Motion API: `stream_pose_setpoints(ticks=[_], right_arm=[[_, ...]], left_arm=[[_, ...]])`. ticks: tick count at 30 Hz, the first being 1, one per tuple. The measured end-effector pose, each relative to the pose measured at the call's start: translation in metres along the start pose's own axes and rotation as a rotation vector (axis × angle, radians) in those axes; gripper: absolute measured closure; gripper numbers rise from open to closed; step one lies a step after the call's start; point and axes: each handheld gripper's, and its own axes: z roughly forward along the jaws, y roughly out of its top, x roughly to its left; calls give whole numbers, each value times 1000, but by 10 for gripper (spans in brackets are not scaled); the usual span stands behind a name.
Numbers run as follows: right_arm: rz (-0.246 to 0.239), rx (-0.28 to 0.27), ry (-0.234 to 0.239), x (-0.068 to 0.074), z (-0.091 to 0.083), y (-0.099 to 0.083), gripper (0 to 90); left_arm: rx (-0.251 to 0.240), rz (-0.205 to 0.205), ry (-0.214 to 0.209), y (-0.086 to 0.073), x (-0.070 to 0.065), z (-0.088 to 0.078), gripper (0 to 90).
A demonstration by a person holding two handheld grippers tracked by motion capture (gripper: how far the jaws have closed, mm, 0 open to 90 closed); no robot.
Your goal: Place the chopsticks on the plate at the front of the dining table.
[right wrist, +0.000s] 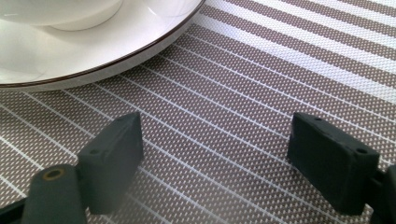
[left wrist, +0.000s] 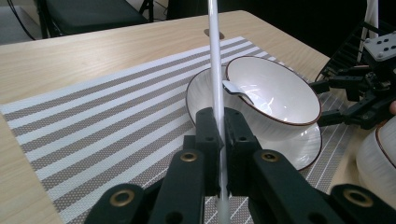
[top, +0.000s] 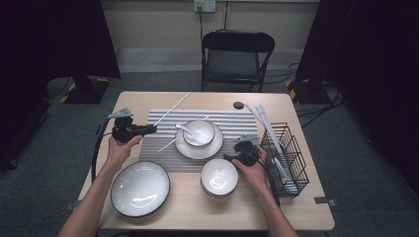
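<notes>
Over the striped mat (top: 163,148), left gripper (left wrist: 219,135) clamped tight on a white chopstick (left wrist: 215,60) near its low end, right gripper (right wrist: 215,154) wide open with nothing in it; probably light, stiff, slick plastic, so best pinched mid-length to stop swivelling.

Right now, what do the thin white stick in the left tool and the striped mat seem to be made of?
White stick: probably smooth plastic, since it is evenly white with a slight sheen; it could be a chopstick.
Striped mat: seemingly woven vinyl or a similar synthetic, matte; a fine mesh weave shows in its grey and white stripes.
</notes>
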Motion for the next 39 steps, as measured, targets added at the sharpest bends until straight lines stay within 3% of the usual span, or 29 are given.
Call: stream_pose_setpoints(ticks=[4, 7, 10, 12, 17, 25, 30, 35, 39], right_arm=[[1, -41, -2, 0, 0, -5, 163], [4, -44, -4, 0, 0, -6, 162], [1, -44, -4, 0, 0, -6, 162], [1, -44, -4, 0, 0, -6, 162], [0, -44, -4, 0, 0, -6, 162], [4, -44, -4, 0, 0, -6, 162], [4, -44, -3, 0, 0, -6, 163], [4, -44, -4, 0, 0, -6, 162], [1, -44, -4, 0, 0, -6, 162]], left_arm=[[13, 7, -1, 2, -2, 7, 864], [8, 3, -4, 5, -2, 8, 864], [19, 24, -4, 13, -4, 10, 864], [-8, 0, -30, 14, -3, 11, 864], [54, 3, 1, 5, 2, 22, 864], [108, 4, 2, -1, 4, 40, 864], [99, 0, -9, 0, 3, 45, 864], [139, 2, -13, -6, 5, 55, 864], [137, 5, -5, -6, 5, 58, 864]])
